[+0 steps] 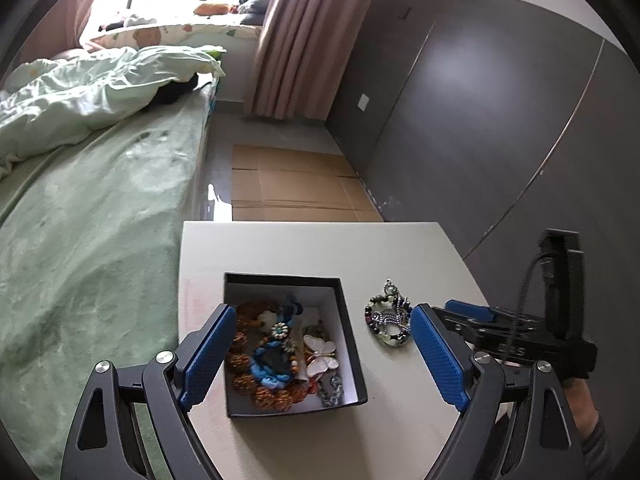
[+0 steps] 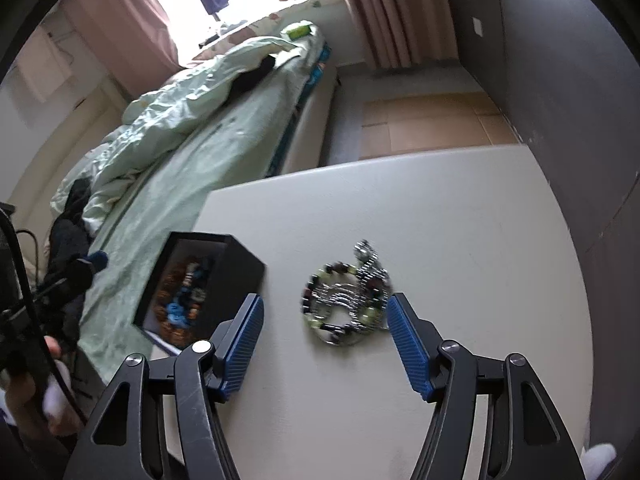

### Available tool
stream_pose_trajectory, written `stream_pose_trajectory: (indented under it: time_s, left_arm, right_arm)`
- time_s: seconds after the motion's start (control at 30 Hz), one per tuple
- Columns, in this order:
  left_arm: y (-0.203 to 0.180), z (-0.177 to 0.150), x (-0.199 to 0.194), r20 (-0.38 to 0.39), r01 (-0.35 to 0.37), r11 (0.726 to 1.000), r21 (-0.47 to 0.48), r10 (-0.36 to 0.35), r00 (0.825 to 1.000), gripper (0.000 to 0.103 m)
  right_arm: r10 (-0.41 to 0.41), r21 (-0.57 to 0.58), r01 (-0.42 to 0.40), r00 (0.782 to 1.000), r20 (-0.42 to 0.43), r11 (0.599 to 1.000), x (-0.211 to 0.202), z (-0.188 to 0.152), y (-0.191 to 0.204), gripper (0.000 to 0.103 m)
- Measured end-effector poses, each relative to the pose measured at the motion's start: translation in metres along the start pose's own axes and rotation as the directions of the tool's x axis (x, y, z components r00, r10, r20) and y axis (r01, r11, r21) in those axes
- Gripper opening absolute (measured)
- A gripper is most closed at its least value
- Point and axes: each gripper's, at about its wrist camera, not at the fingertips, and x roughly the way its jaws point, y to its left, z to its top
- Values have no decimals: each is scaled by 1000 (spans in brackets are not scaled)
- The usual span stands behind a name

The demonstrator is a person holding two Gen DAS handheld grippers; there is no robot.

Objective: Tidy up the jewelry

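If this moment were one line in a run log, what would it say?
left gripper: open above black box | right gripper: open, empty, nearing bead bracelets | bracelets on white table, outside box

One black box (image 1: 352, 344) sits on one white worktop (image 1: 304, 248). One loose heap of beaded bracelets (image 1: 388, 320) lies beside it. One butterfly brooch (image 1: 320, 354) rests inside. Two grippers, four blue fingers (image 2: 408, 344).

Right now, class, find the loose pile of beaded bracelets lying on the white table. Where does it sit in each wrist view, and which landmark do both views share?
Left wrist view: the beaded bracelets lie right of centre, right of the black box.
Right wrist view: the pile lies at centre, right of the box, ahead of the right hand-held gripper, whose jaws stand open.
Shared landmark: the black box.
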Motion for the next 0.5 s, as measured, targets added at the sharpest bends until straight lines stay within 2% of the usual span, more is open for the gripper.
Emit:
stream_pose_trajectory:
  time_s: [0.03,0.17,0.3,0.5]
  left_arm:
    - [-1,1,3,-3,0,1000,0,0,1000,89]
    - [-2,4,11,-8,-5,1000,-5,5,1000,88]
    - [1,8,20,-24,-12,1000,-21,12,1000,83]
    - [7,15,34,-47,-20,999,-45,18,999,78]
  right_arm:
    - [-5,11,5,1000,-12,1000,5,0,-5,56]
    - [-14,40,16,999,-40,999,22,3,-16,55]
    - [-11,65,15,998,-58,998,34,10,-24,48]
    - [12,117,-2,996,-85,993,51,24,-36,47]
